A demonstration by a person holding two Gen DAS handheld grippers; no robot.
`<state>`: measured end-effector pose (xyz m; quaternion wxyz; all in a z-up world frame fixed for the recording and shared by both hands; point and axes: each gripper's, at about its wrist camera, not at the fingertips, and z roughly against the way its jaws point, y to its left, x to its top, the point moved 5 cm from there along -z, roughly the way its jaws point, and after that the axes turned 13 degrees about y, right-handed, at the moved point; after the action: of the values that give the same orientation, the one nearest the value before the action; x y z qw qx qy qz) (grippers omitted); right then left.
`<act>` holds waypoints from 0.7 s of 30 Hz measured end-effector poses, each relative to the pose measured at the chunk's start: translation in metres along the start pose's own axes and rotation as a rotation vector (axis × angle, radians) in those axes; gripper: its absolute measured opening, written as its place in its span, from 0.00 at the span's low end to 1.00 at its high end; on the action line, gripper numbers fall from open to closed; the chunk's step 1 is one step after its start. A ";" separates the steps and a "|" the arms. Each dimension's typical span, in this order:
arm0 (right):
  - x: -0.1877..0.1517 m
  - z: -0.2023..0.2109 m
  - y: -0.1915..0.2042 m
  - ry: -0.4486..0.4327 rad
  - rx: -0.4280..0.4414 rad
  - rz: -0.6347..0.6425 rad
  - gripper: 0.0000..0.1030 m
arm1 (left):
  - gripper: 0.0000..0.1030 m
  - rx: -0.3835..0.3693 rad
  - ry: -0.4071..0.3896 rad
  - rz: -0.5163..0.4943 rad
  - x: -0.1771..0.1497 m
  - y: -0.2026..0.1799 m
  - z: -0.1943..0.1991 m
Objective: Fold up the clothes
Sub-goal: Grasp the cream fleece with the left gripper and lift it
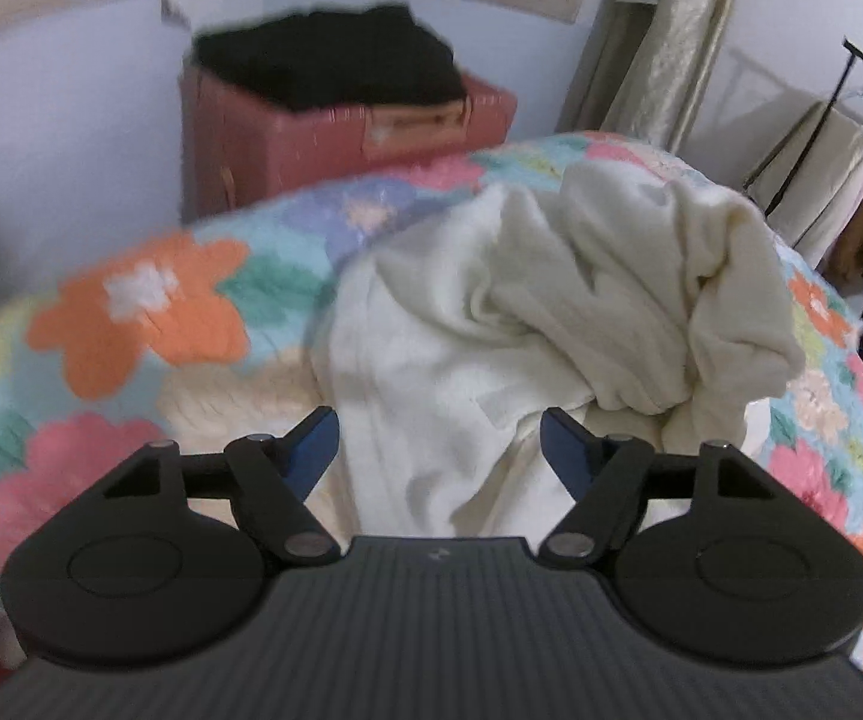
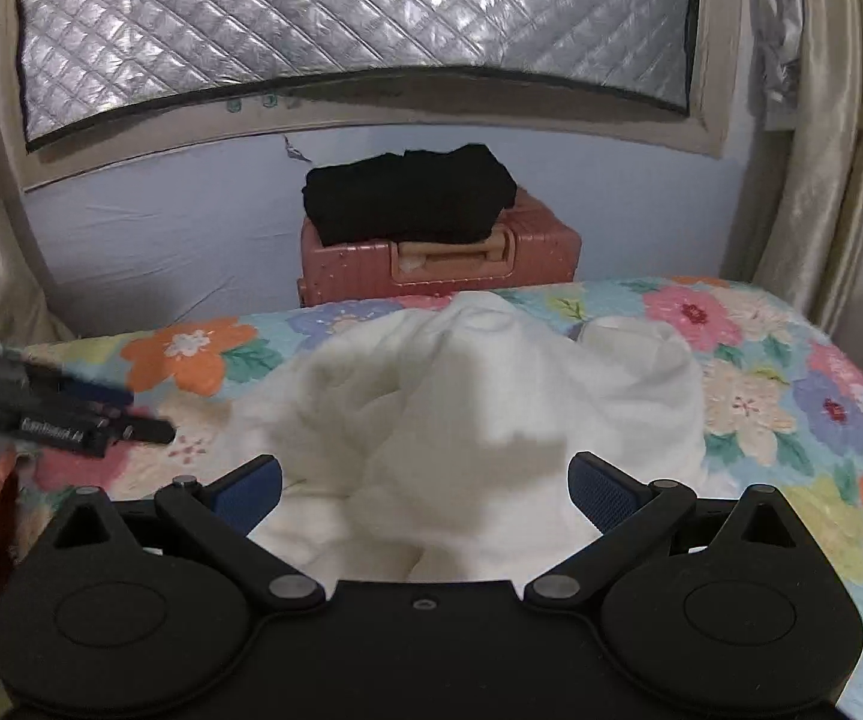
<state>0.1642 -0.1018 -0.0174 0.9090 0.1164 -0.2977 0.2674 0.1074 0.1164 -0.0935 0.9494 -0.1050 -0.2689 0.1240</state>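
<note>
Cream garment (image 1: 527, 312) lies crumpled on the floral bedspread (image 1: 143, 306), in front of the pink suitcase (image 2: 431, 264) w/ black folded clothes (image 2: 410, 195) on top. Left gripper (image 1: 440, 450) hangs over the garment's near edge, jaws apart, nothing pinched. Right gripper (image 2: 425, 489) likewise spread above the garment, pads clear of cloth.

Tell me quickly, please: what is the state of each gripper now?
Left gripper: open, holding nothing, above the crumpled white garment.
Right gripper: open, holding nothing, also above the garment.
</note>
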 end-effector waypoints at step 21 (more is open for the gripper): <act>-0.050 -0.160 -0.155 0.205 0.428 -0.841 1.00 | 1.00 -0.331 0.146 0.096 0.062 -0.050 -0.149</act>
<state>0.2928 -0.1915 -0.1835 0.9186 0.3843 -0.0717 -0.0578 0.2475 0.0680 -0.1741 0.9291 -0.2812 -0.2109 0.1152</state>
